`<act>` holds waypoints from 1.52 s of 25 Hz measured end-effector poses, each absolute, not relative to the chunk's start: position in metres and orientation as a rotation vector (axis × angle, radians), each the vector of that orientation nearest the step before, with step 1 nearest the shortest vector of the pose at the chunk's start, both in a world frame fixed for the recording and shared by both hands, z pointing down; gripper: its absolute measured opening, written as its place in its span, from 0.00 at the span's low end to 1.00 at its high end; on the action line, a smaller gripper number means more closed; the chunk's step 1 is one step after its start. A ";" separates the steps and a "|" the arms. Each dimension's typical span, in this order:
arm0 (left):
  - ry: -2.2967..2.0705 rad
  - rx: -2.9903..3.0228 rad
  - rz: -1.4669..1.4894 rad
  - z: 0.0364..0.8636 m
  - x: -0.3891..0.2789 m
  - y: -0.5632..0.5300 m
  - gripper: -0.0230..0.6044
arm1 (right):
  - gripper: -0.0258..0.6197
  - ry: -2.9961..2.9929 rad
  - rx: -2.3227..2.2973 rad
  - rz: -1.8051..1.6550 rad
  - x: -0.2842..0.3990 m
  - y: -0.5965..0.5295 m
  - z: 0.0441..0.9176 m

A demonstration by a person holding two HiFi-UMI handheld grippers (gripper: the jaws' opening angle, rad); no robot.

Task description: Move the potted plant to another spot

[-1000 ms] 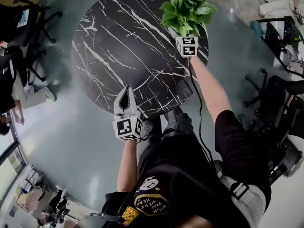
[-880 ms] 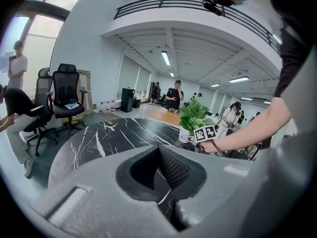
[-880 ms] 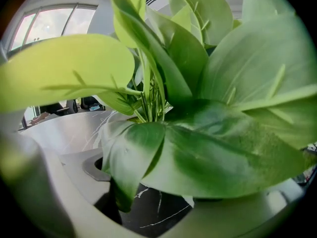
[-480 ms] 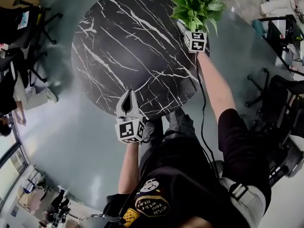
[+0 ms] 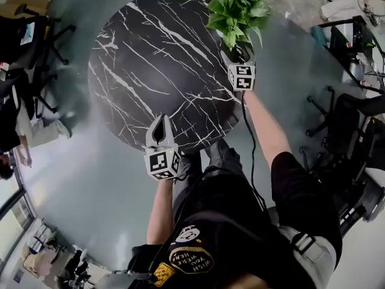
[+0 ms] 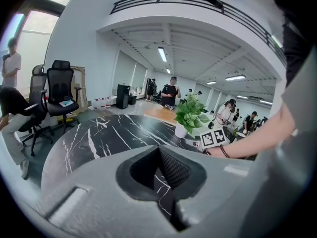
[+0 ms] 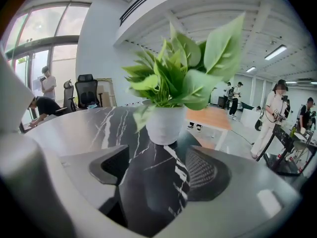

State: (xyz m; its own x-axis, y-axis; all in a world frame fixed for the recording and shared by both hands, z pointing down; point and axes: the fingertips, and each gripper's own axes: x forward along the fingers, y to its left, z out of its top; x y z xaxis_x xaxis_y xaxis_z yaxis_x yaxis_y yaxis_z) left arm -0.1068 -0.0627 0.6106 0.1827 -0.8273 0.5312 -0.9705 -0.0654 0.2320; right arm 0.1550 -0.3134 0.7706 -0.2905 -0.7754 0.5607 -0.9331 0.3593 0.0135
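Right tongs [image 7: 156, 158]: spread, just been closing, nothing between; pot [image 7: 163, 125] just beyond the tips.
Left tongs [image 6: 159, 156]: pressed together, empty, near edge.
Table [image 5: 144, 65]: round, black marble.
Potted plant [image 5: 237, 11]: upright, far right rim, ungripped.
Progress: fits just-placed or about-to-grab.

white pot [image 7: 166, 125] largely hidden beneath leaves [image 5: 237, 11] in head view, far people [image 6: 171, 90] too small to tell

A round black marble table [image 5: 150, 71] is set on a grey-green floor [image 5: 90, 179]. Black office chairs [image 5: 42, 26] are seen at ten o'clock from it. Tall windows [image 7: 44, 29] are set beside a white wall [image 7: 99, 43], and strip lights [image 6: 163, 54] are lit overhead.
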 end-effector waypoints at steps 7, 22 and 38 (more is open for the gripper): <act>-1.598 2.136 0.279 0.542 -0.061 -0.095 0.04 | 0.05 -2.285 1.621 0.525 0.143 -0.185 0.617; -1.415 2.499 0.174 0.417 0.037 -0.110 0.04 | 0.04 -2.445 1.707 0.425 0.117 -0.118 0.441; -1.524 2.457 0.119 0.394 0.011 -0.093 0.04 | 0.04 -2.470 1.668 0.413 0.115 -0.097 0.424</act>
